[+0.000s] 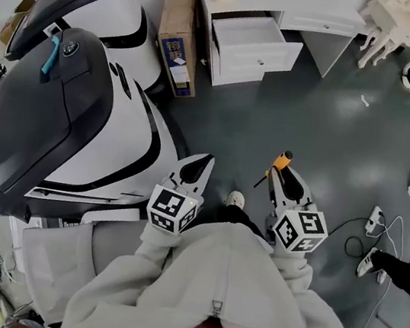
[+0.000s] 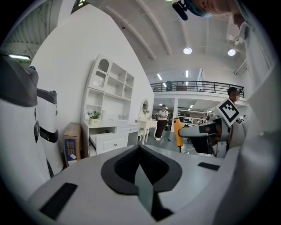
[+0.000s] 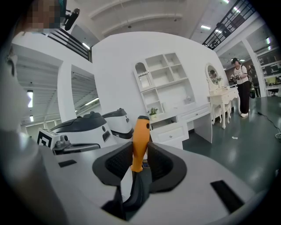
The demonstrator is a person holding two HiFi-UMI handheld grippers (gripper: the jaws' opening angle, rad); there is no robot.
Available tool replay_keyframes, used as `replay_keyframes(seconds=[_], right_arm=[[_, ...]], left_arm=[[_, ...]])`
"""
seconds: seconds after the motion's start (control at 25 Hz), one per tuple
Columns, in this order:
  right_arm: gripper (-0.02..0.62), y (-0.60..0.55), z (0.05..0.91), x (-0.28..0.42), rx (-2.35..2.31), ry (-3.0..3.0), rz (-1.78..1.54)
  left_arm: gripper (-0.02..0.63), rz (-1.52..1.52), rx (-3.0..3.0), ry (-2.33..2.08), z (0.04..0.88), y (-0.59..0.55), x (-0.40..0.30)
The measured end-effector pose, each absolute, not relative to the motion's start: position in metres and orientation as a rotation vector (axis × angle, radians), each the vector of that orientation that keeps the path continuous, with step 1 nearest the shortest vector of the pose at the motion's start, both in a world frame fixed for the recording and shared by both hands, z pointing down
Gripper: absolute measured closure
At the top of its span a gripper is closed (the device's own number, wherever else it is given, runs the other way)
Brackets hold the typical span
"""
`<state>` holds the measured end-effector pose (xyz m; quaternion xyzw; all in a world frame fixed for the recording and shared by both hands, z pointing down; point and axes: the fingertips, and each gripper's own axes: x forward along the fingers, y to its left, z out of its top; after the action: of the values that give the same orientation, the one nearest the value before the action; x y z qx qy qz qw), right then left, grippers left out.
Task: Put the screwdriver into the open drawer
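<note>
Right gripper [image 3: 140,158] was clamped on the lower end of the orange-handled screwdriver with a thin dark shaft [image 3: 139,139], while the left gripper [image 2: 139,151] had its jaws pressed together on nothing. From that narrow hold on a smooth round handle, the tool could likely pivot or slip during the carry, and its jutting shaft might catch the front of the pulled-out white drawer [image 1: 257,54], which stood well apart across the grey floor [image 1: 328,117]. In the head view, its long axis ran handle-end forward toward that drawer, shaft slanting back and leftward.
</note>
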<state>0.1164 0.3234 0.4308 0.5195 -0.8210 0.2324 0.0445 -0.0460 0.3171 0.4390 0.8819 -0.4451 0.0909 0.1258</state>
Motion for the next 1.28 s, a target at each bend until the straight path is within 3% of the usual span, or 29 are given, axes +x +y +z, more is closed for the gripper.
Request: replay_keyframes(seconds=[1.28], right_arm=[[0.476, 0.197, 0.444, 0.127, 1.417, -2.599, 0.771]], left_arm=[[0.589, 0.261, 2.449, -1.467, 0.449, 0.228, -0.039]])
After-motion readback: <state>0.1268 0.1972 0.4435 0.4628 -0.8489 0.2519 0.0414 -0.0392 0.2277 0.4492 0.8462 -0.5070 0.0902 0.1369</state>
